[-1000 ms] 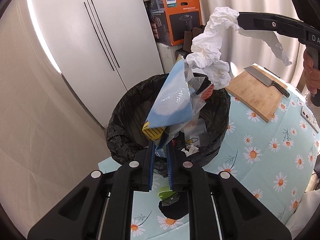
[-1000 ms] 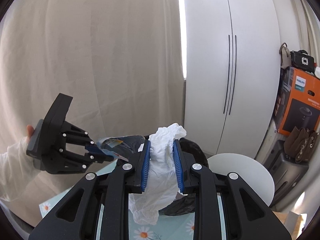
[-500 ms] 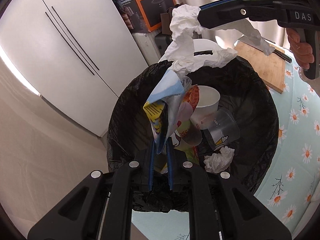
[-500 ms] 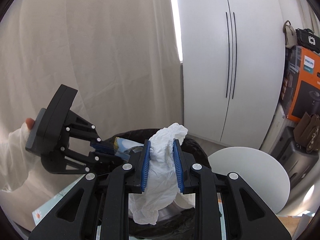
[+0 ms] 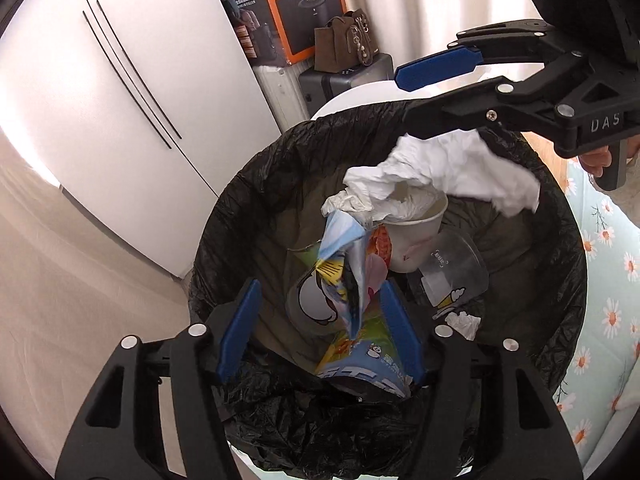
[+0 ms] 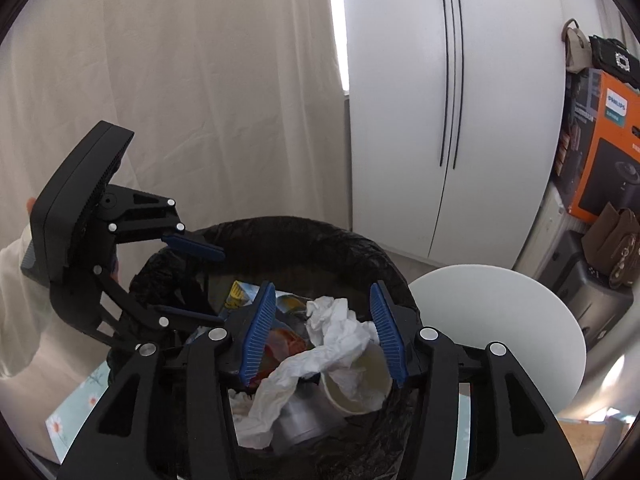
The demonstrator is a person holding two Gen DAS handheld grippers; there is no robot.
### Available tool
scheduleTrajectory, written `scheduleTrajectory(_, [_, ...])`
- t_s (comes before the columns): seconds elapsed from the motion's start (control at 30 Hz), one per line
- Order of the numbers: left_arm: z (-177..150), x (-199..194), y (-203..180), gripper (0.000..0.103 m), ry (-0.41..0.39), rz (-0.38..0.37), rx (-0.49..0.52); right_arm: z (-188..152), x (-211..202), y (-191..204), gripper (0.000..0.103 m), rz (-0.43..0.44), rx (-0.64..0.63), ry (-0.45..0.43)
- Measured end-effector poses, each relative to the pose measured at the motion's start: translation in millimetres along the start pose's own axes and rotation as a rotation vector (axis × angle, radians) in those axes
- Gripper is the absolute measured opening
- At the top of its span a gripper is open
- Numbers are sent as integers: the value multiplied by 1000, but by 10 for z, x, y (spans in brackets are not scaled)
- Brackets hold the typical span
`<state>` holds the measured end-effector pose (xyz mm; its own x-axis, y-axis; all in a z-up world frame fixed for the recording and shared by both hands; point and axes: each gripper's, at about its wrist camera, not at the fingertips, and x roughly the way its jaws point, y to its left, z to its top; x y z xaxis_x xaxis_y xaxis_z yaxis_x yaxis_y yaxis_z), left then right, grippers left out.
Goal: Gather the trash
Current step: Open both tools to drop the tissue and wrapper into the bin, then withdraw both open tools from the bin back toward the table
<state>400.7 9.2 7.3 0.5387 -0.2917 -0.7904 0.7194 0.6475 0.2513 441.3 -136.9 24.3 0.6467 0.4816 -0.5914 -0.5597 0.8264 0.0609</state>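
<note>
A bin with a black liner (image 5: 248, 184) fills the left wrist view below both grippers. My left gripper (image 5: 320, 320) hangs over it, jaws opening; a blue and yellow wrapper (image 5: 344, 272) drops loose between the pads, touching neither. Above the far rim my right gripper (image 5: 404, 100) is opening too, and the crumpled white paper (image 5: 432, 176) sags below it onto a paper cup (image 5: 416, 236). In the right wrist view the right gripper (image 6: 324, 320) stands wide with the paper (image 6: 336, 340) loose between its pads. The left gripper (image 6: 218, 284) is at the left, over the bin rim (image 6: 300, 224).
The bin holds a clear plastic cup (image 5: 456, 268) and other wrappers. A table with a daisy cloth (image 5: 612, 312) adjoins it on the right. Behind stand a white cupboard (image 6: 448, 100), an orange box (image 5: 308, 8), a brown bag (image 5: 344, 44) and a round white top (image 6: 500, 312).
Both grippers came down over the bin. Their jaws went from shut to open, letting go of the wrapper and the white paper, which now sink into the bin.
</note>
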Motion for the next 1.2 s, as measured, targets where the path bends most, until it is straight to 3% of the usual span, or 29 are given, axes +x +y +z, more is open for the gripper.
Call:
scheduleTrajectory(0.17, [-101, -214, 1, 79, -45, 52, -46, 10, -189, 84, 71, -38, -32, -22])
scheduleTrajectory(0.23, [-136, -318, -2, 83, -55, 67, -69, 19, -268, 91, 85, -58, -37, -29])
scheduleTrajectory(0.47, [-281, -648, -95, 95, -60, 135, -134, 0, -546, 223, 87, -76, -61, -42])
scheduleTrajectory(1.2, [-1037, -1441, -699, 97, -8, 326, -403, -480, -1263, 679, 89, -11, -106, -55])
